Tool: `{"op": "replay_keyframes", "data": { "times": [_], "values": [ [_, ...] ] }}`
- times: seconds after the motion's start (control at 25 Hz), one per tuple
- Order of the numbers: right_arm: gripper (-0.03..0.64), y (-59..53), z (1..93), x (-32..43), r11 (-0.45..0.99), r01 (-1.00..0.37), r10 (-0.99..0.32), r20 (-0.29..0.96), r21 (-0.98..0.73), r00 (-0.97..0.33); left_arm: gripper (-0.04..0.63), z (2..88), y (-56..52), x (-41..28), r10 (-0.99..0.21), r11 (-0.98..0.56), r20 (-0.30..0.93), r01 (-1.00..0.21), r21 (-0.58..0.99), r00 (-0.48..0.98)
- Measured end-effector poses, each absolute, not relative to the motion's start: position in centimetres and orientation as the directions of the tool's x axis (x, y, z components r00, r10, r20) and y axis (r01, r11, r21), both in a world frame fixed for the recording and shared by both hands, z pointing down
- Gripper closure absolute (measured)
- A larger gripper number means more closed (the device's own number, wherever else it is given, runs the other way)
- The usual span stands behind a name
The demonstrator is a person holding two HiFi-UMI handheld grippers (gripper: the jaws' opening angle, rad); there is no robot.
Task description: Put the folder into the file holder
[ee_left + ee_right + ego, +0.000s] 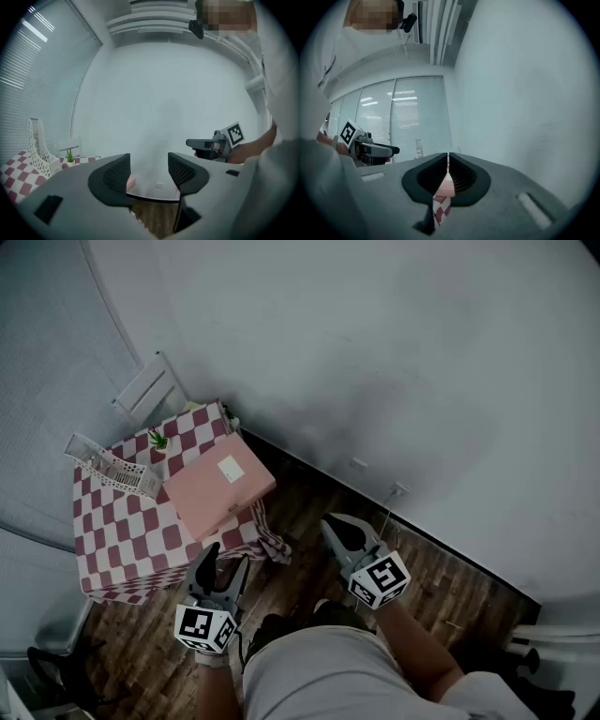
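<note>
A pink folder lies flat on the near right corner of a table with a pink-and-white checked cloth. The white mesh file holder stands at the table's far left and holds nothing that I can see. My left gripper hangs over the floor just in front of the table, its jaws apart with nothing between them. My right gripper is to the right of it, shut and empty. The left gripper view shows the file holder and the right gripper. A strip of the folder shows past the right gripper.
A small green plant stands at the table's far edge. A white slatted piece leans behind the table. The cloth's corner hangs toward the wooden floor. A grey wall runs close on the right. A dark chair base sits at lower left.
</note>
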State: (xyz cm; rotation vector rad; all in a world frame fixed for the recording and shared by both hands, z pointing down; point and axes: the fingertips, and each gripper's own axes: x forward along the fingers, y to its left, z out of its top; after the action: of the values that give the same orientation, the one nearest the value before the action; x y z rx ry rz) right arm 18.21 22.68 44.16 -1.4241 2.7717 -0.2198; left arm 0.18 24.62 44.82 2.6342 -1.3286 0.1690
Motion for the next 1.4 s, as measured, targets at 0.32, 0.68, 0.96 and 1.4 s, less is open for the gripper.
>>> {"op": "replay_keyframes", "data": {
  "times": [0.32,0.68,0.96,1.4],
  "values": [
    [0.609,22.4,44.6,21.3,0.585,-0.796,-0.801,0.043,-0.154,-0.597,0.364,45.1,24.4,3.7,-0.797,-0.561,0.196,-0.82,0.114,0.572],
    [0.584,21.2,46.3,26.0,0.579,-0.778,-0.796,0.038,-0.245,-0.604,0.364,46.7,23.9,7.2,-0.808,-0.528,0.244,-0.843,0.101,0.536],
    [0.58,17.2,48.4,27.0,0.556,-0.783,-0.797,0.087,-0.28,-0.597,0.364,49.5,20.9,7.7,-0.8,-0.511,0.301,-0.853,0.112,0.519],
    [0.578,3.3,50.6,22.7,0.628,-0.732,-0.707,0.199,-0.265,-0.678,0.364,54.5,9.5,5.4,-0.797,-0.447,0.389,-0.884,0.134,0.462]
  ]
}}
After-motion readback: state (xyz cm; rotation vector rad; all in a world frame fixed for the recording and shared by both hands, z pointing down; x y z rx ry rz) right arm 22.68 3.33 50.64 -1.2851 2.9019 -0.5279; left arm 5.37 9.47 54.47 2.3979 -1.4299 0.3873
